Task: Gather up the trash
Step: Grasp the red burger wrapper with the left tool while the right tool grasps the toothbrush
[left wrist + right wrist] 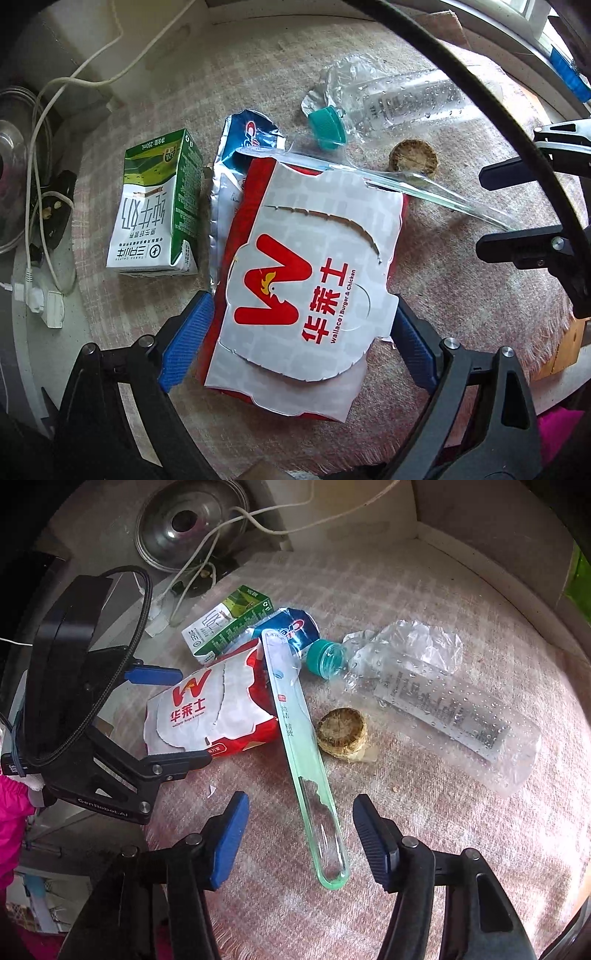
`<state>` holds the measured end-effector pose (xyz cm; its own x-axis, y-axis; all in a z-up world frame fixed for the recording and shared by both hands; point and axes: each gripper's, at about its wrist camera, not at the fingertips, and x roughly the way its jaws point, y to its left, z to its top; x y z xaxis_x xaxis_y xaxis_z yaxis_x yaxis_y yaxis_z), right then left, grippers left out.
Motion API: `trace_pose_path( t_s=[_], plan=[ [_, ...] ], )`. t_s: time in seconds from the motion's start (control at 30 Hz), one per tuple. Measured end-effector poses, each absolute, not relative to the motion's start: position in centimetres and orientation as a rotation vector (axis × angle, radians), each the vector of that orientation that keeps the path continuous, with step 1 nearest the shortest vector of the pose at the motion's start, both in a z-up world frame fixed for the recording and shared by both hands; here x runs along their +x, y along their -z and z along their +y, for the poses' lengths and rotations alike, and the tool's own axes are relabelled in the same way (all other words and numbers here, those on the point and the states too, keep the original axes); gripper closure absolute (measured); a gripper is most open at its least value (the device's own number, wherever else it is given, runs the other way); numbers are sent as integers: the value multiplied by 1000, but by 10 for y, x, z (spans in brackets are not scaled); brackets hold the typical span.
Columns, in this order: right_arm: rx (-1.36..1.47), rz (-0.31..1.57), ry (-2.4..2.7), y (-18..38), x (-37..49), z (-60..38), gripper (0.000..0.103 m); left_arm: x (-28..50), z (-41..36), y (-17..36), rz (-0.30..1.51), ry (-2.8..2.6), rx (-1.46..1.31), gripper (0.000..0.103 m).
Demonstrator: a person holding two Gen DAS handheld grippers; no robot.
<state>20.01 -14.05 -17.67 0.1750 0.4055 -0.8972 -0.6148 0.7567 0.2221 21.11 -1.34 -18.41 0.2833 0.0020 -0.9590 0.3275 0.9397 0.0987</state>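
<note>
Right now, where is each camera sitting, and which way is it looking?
Left wrist view: sits on the left gripper, looking steeply down at the burger box between its open blue fingers.
Right wrist view: sits on the right gripper, looking down at the clear toothbrush case between its open fingers; a pink sleeve shows.
Both show the burger box, milk carton, plastic bottle and each other's gripper.

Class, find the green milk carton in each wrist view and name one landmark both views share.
Left wrist view: the milk carton lies left of centre, beside the burger box.
Right wrist view: it lies upper left of centre, behind the burger box.
Shared landmark: the teal bottle cap.
</note>
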Motion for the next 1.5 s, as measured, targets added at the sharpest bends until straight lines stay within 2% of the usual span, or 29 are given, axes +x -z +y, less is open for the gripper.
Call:
trace_pose_path(
  t_s=[0.1,0.23,0.3,0.43,0.57,0.63,0.77,1.5],
  plan=[
    [-222,1213,-728,184,206,-134,49,212,-14,188,1262,214,301,6],
    [-221,1236,-729,192,212,-128,50,210,-14,195,1271,226,303,7],
    [-227,1243,-730,196,214,-123,58,209,-13,196,1253,228,300,8],
    [-233,1244,-714,199,217,-119,66,205,-6,189,1233,233,252,11],
    [-219,1250,-699,200,221,-122,79,199,0,184,1214,218,238,14],
    [-193,1252,-709,198,221,-124,81,195,6,181,1205,195,212,14],
    [-166,1248,-738,193,214,-128,97,188,18,174,1187,187,136,14],
    [123,1178,-802,164,130,-172,97,107,32,141,1074,164,33,15]
  ],
)
